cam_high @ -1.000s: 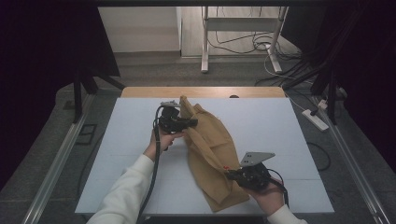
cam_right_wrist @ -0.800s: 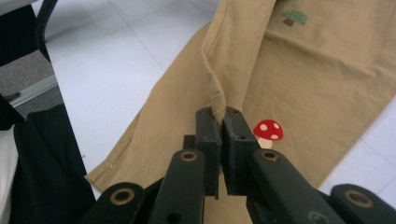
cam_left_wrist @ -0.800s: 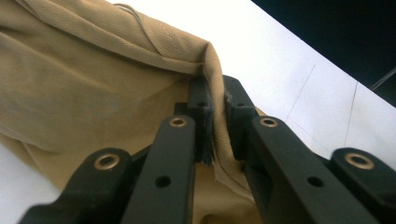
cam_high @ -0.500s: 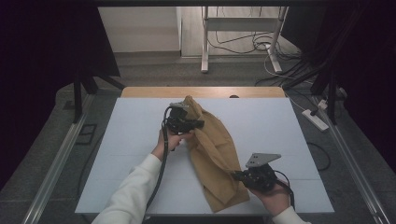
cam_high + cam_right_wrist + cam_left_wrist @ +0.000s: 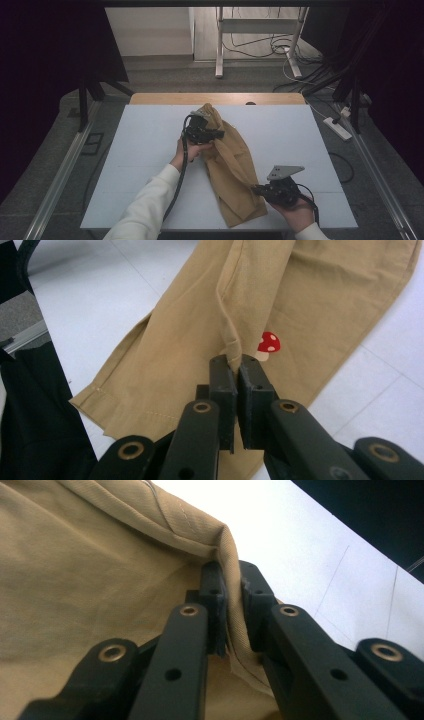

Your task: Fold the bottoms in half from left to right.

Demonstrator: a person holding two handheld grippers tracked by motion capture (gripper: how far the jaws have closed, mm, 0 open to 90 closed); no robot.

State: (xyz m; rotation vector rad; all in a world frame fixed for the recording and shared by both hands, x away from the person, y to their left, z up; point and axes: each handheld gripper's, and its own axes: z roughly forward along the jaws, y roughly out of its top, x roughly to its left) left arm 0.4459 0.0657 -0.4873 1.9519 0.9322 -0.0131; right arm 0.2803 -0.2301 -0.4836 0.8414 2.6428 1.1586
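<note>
Trousers (image 5: 231,170), tan cloth, stretched along the middle of the white worktop (image 5: 140,150), long axis running from near the far edge down toward the near edge, slanting slightly toward the near right corner. Far end bunched and raised a little, near hem flat close to the near edge. Small red mushroom patch (image 5: 269,343) on the cloth just beyond the right fingers. Left gripper (image 5: 214,135) at the far end, fingers (image 5: 215,605) clenched on a seamed fold of the cloth. Right gripper (image 5: 257,189) at the near right edge of the cloth, fingers (image 5: 222,380) clamped on a pinched ridge of fabric, possibly a side seam, though hard to tell. Pale pencil lines across the worktop beside the cloth.
</note>
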